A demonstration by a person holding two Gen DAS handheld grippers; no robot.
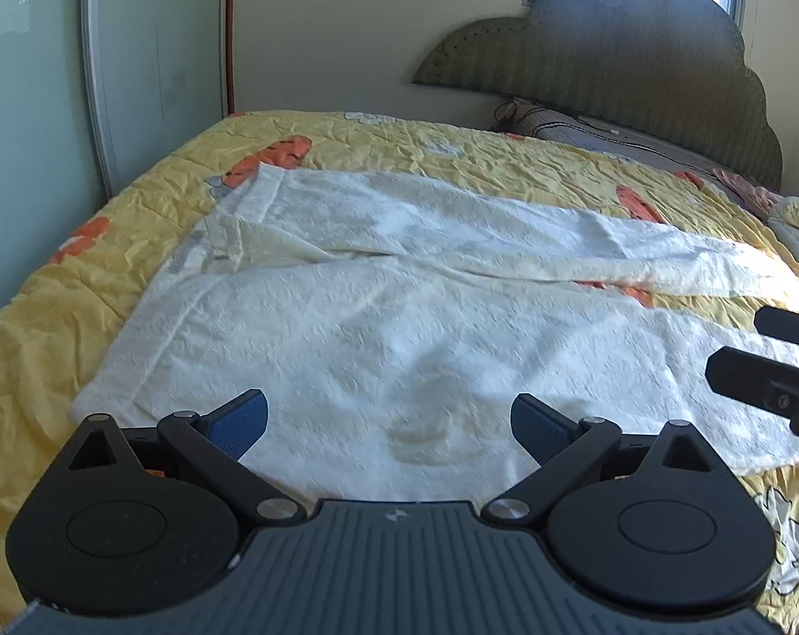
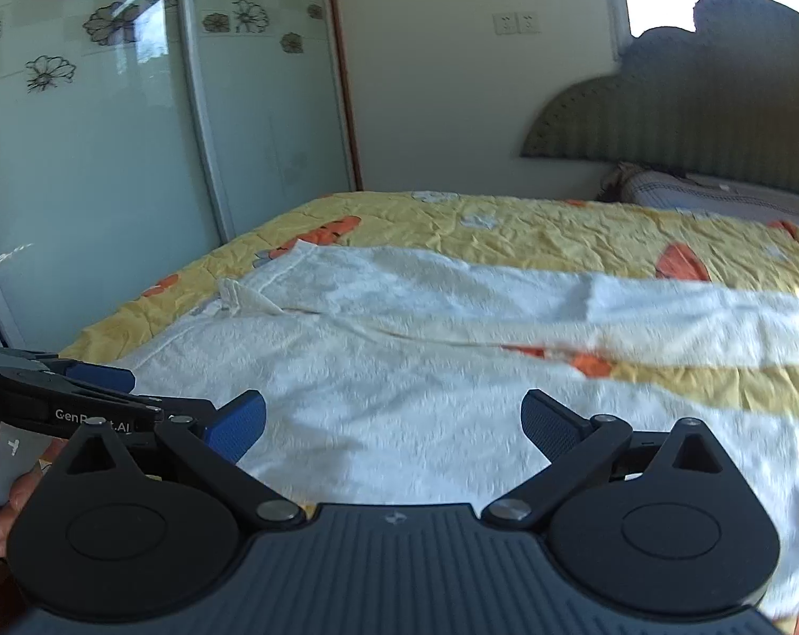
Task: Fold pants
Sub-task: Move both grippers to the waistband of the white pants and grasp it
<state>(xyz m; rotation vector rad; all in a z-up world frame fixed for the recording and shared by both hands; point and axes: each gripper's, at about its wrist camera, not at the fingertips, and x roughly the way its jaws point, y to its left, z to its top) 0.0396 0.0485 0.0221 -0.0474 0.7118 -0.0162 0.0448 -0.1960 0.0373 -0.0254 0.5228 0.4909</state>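
White textured pants (image 1: 378, 317) lie spread flat on the bed, waistband to the left, both legs running right with a gap between them. They also show in the right wrist view (image 2: 399, 370). My left gripper (image 1: 388, 423) is open and empty, hovering over the near leg close to the front edge. My right gripper (image 2: 394, 423) is open and empty, above the near leg further right; its black fingers (image 1: 743, 370) enter the left wrist view from the right. The left gripper's body (image 2: 55, 402) shows at the left of the right wrist view.
The bed has a yellow quilt with orange carrot prints (image 1: 505, 159). A green padded headboard (image 1: 637, 63) and a pillow (image 1: 611, 132) stand at the far right. Sliding wardrobe doors (image 2: 108, 132) line the left side beyond the bed.
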